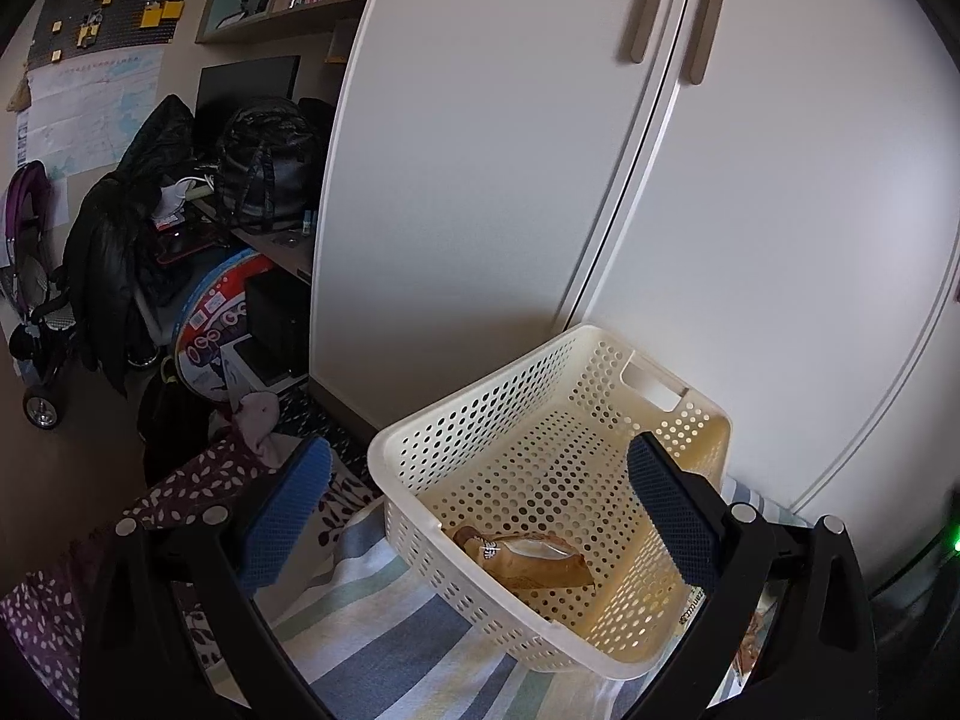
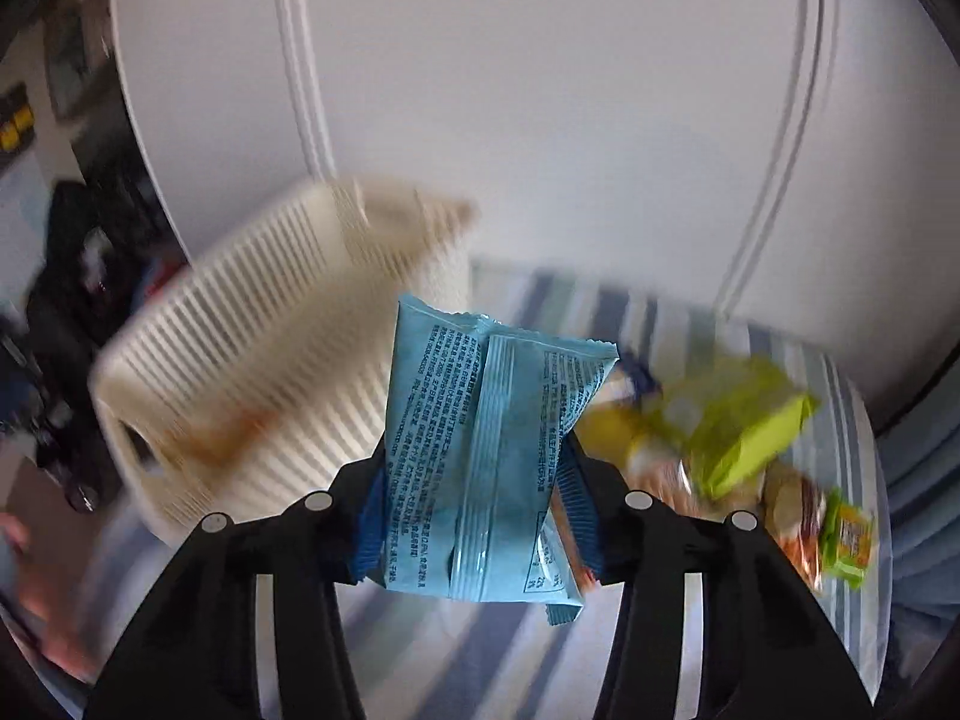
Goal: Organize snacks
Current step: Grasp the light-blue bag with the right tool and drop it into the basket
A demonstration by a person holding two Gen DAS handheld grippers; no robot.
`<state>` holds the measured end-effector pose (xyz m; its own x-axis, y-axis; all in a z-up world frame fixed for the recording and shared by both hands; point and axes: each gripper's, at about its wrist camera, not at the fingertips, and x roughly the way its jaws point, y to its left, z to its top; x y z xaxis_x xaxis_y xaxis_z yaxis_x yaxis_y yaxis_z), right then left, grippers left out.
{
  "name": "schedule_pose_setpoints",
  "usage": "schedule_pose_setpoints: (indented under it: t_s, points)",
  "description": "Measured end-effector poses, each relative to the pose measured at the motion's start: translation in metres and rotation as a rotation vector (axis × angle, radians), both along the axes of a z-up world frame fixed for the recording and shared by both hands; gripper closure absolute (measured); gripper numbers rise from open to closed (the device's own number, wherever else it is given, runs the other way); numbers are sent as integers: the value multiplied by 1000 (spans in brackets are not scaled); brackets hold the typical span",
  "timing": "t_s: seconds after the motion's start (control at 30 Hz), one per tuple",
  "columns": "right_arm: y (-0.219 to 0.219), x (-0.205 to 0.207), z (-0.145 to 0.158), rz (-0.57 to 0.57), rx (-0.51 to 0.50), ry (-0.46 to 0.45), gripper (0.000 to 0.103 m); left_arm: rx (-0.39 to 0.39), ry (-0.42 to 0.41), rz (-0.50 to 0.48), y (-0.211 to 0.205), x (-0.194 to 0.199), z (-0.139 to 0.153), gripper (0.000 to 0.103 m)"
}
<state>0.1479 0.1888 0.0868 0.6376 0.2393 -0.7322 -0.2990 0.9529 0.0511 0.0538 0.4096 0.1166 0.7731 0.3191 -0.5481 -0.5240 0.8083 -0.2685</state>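
Note:
A cream perforated basket stands on the striped cloth against the white wardrobe. One brown snack packet lies on its floor. My left gripper hangs open just above the basket's near corner, holding nothing. In the right wrist view, my right gripper is shut on a light blue snack packet, held upright in the air. The basket sits to its left and looks blurred. Several loose snacks in green and yellow wrappers lie on the cloth to the right.
The white wardrobe doors stand right behind the basket. A striped cloth covers the surface. At the left are a dark patterned cloth, bags and jackets and a stroller. A hand shows at the lower left.

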Motion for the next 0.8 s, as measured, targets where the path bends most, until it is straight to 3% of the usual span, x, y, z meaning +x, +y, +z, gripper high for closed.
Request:
schedule_pose_setpoints:
  t_s: [0.17, 0.33, 0.37, 0.47, 0.5, 0.8]
  points:
    - [34, 10, 27, 85, 67, -40, 53, 2, -2, 11, 1, -1, 0, 3]
    - [74, 29, 23, 146, 97, -26, 52, 0, -15, 42, 7, -6, 3, 3]
    - [79, 27, 23, 155, 107, -17, 49, -2, -18, 47, 8, -7, 3, 3]
    - [87, 27, 19, 153, 116, -38, 12, -8, -16, 51, 10, -6, 3, 3]
    - [86, 25, 20, 140, 113, -59, 9, -14, -20, 55, 11, -7, 3, 3]
    - [48, 26, 16, 41, 146, -73, 7, -4, -18, 42, 9, -6, 4, 3]
